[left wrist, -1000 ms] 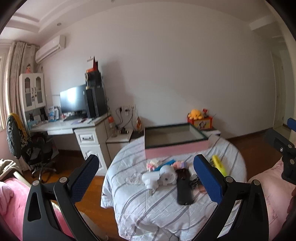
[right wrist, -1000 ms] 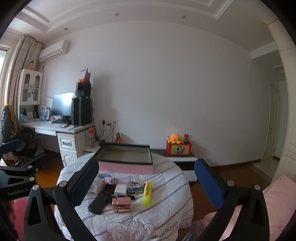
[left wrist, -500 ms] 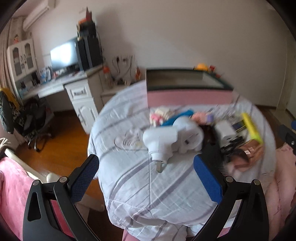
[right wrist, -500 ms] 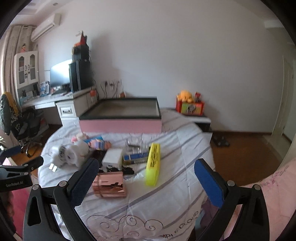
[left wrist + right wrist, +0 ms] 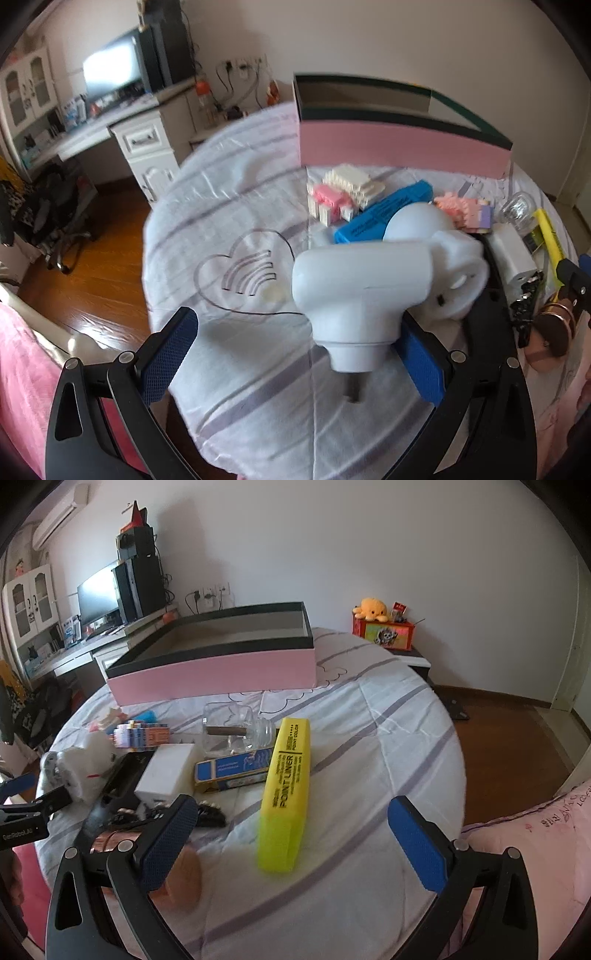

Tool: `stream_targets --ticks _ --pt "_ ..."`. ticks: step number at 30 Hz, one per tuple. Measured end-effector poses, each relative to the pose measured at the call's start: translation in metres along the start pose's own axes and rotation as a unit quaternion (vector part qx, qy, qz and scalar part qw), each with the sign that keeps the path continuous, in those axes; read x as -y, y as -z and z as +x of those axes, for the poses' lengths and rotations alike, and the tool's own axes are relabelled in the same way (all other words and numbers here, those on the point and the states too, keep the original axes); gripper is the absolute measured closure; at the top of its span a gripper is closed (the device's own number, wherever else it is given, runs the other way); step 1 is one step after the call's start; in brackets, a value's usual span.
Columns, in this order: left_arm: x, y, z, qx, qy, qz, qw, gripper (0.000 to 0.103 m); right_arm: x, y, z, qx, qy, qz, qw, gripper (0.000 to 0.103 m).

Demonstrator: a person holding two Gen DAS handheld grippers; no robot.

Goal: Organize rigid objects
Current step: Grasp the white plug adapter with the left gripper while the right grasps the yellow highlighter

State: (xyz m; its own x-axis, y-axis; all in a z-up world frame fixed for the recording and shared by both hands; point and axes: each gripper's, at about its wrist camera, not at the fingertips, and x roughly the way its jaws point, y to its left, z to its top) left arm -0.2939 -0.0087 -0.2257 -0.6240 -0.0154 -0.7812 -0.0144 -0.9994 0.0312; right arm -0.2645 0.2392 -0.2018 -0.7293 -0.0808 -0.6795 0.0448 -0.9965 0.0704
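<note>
- The left gripper [image 5: 295, 354] hangs wide open over a round table covered in a striped cloth [image 5: 229, 376].
- A white plug adapter [image 5: 360, 291] lies on the cloth just ahead, toward 1 o'clock, close to the right-side finger; its prong end points back at the gripper.
- The right gripper [image 5: 291, 834] is also spread wide, empty.
- A yellow highlighter [image 5: 286, 794] lies at its 12 o'clock, long axis running away toward the pink open box [image 5: 218, 675].
- Each gripper is nearest its own object.
</note>
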Motion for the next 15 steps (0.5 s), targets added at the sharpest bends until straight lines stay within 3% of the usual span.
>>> stream_targets --ticks 7,12,15 --pt "-0.003 -0.002 0.003 0.023 0.018 0.011 0.9995 0.0 0.015 -0.004 0.019 -0.016 -0.046 0.032 0.998 0.0" --pt "-0.003 0.0 -0.002 0.033 0.027 0.023 0.9988 0.002 0.017 -0.006 0.025 -0.024 -0.035 0.016 0.999 0.0" --pt "0.0 0.001 -0.005 0.038 0.03 0.035 0.9982 0.009 0.019 -0.005 0.026 -0.025 -0.041 0.015 0.999 0.0"
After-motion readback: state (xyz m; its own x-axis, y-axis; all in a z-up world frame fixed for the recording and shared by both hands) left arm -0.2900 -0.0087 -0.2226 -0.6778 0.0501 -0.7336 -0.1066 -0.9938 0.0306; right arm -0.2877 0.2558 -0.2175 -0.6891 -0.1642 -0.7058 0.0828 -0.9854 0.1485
